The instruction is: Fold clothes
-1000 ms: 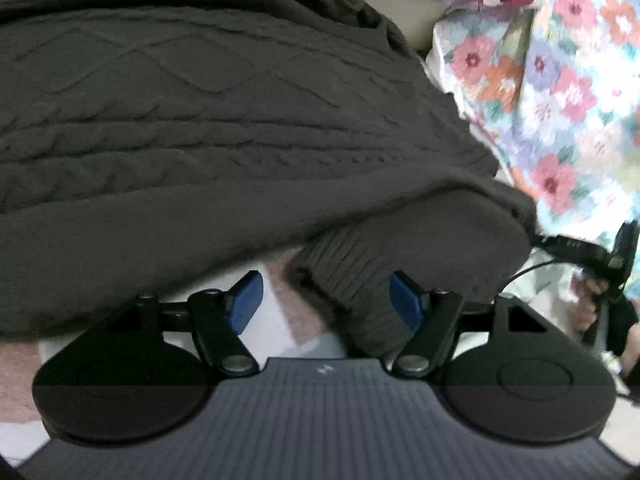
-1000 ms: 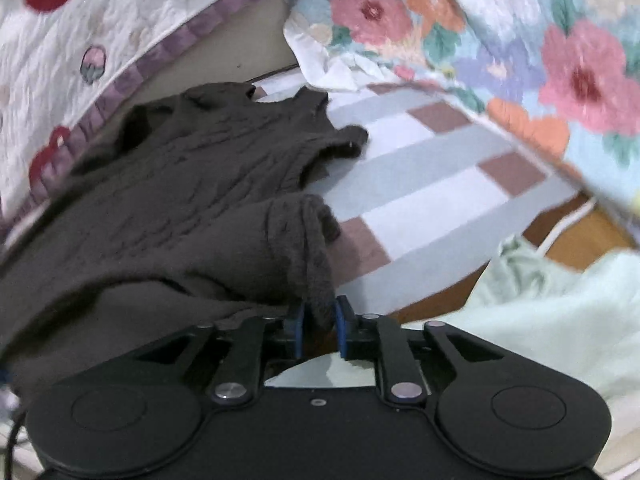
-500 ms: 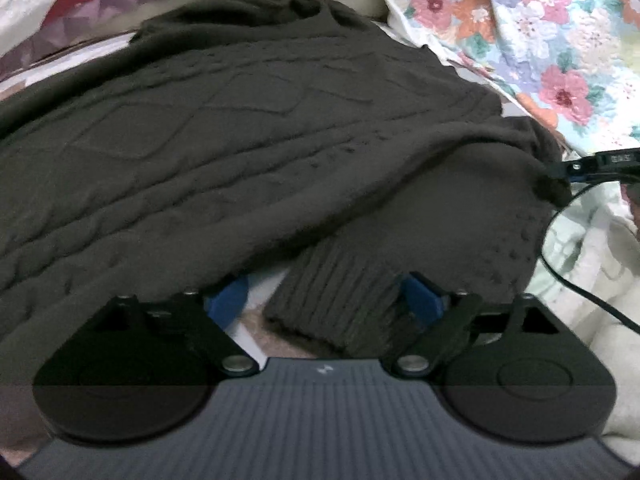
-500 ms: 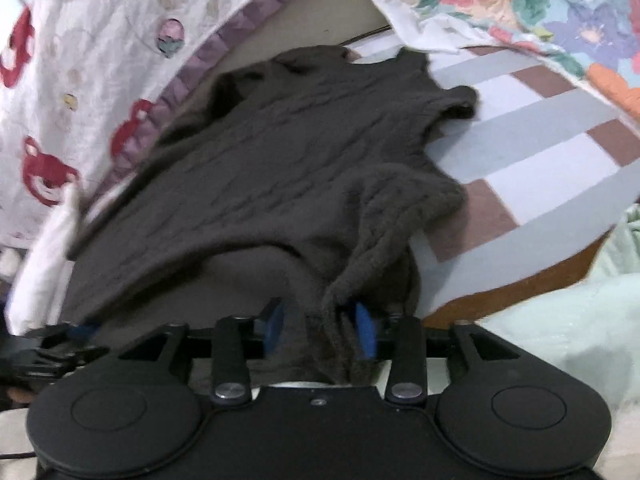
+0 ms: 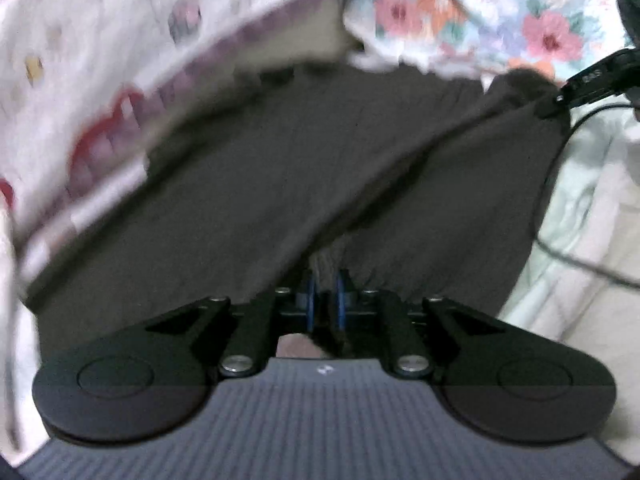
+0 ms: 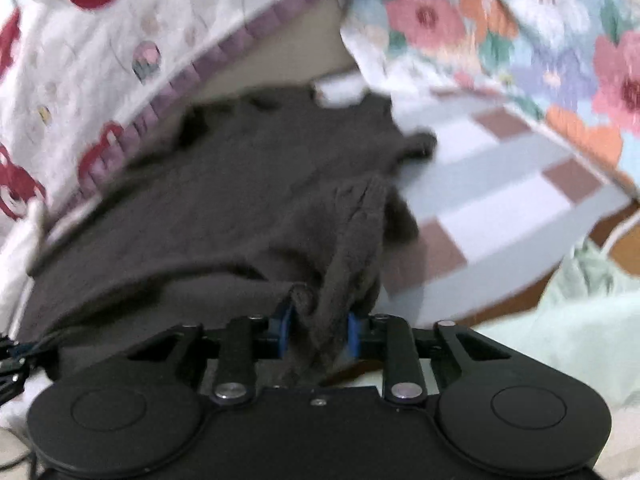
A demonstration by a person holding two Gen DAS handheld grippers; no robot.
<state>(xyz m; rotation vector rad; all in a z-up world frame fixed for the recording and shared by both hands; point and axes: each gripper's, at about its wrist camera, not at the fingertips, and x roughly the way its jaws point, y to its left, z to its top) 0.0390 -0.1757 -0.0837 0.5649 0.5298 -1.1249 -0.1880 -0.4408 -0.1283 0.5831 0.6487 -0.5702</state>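
Left gripper (image 5: 324, 300): blue pads drawn close together and pinching a fold of the dark brown knit sweater (image 5: 320, 168) right at its tips. The sweater is spreading away ahead of this tool, a taut ridge of it running up toward the right gripper (image 5: 560, 100), seen at the far right edge of the left view with a black cable (image 5: 544, 200) trailing below it. Right gripper, own view (image 6: 316, 332): blue pads standing a little way apart with a thick bunched hem of the sweater (image 6: 240, 200) sitting between them and filling the gap; it is clamping that bunch. Just right of this tool, pale green fabric (image 6: 580, 332) is lying. Ahead and right, a checked bed cover (image 6: 500, 184) in grey, white and brown is lying under the sweater. Farther ahead and left, a white quilt with red figures and purple border (image 6: 120, 60) is rising; far right, a floral quilt (image 6: 520, 20). Both views are blurring.
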